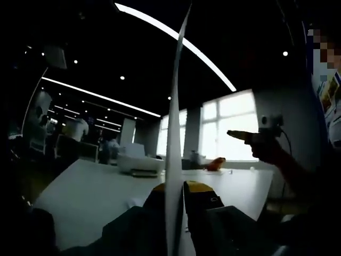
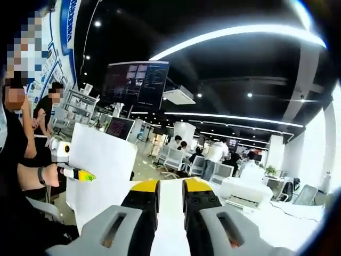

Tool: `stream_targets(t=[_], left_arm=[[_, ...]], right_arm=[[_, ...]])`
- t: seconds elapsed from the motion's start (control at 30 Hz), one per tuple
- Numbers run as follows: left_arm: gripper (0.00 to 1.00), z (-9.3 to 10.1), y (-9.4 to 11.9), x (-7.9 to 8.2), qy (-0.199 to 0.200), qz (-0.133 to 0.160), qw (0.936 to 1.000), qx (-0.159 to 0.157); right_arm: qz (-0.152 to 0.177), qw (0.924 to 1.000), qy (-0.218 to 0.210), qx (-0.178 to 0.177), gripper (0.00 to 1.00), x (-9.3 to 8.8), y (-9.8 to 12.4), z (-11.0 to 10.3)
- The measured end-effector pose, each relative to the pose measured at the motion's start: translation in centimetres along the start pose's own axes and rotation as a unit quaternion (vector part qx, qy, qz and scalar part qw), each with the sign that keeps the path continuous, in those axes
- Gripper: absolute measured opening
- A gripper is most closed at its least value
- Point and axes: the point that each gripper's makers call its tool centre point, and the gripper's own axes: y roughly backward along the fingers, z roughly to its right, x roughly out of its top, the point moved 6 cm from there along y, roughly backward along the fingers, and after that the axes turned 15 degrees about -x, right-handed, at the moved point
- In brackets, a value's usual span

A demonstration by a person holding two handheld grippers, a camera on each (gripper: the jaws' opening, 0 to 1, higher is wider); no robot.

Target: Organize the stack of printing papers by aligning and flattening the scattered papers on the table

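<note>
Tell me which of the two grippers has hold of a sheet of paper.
The left gripper: a white sheet stands edge-on between its jaws. The right gripper, held up above the table, shows no sheet at its tip.

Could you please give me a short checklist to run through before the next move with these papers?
1. Left gripper has a grip on the paper: ok, the sheet stands edge-on between its jaws.
2. Same paper seen from the right gripper view: ok, held upright off the table, flat, no visible fold.
3. Right gripper free to assist: ok, nothing lies between its jaws, which stand slightly apart.
4. Table has bare room to tap the edges down: ok in front of the left gripper.
5. Printer clear of the paper: ok, it sits farther back.
6. Number of sheets held: cannot tell.
</note>
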Motion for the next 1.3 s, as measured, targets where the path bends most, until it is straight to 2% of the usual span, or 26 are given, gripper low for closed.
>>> stream_targets(t=[0.4,0.6,0.9,1.3], left_arm=[[0.08,0.1,0.0,0.0,-0.002,0.001,1.0,0.005],[0.08,-0.1,-0.1,-0.1,0.0,0.002,1.0,0.008],[0.07,-0.4,0.0,0.1,0.005,0.012,0.9998,0.016],[0.07,-0.4,-0.2,0.0,0.008,0.016,0.9996,0.02]], right_arm=[[-0.023,0.9995,-0.008,-0.022,0.19,-1.7,1.6,1.2],[-0.03,0.9984,-0.034,-0.033,0.28,-2.9,2.8,1.9],[-0.037,0.9964,-0.052,-0.055,0.4,-4.4,4.0,2.7],[-0.039,0.9944,-0.068,-0.072,0.47,-5.1,5.6,3.7]])
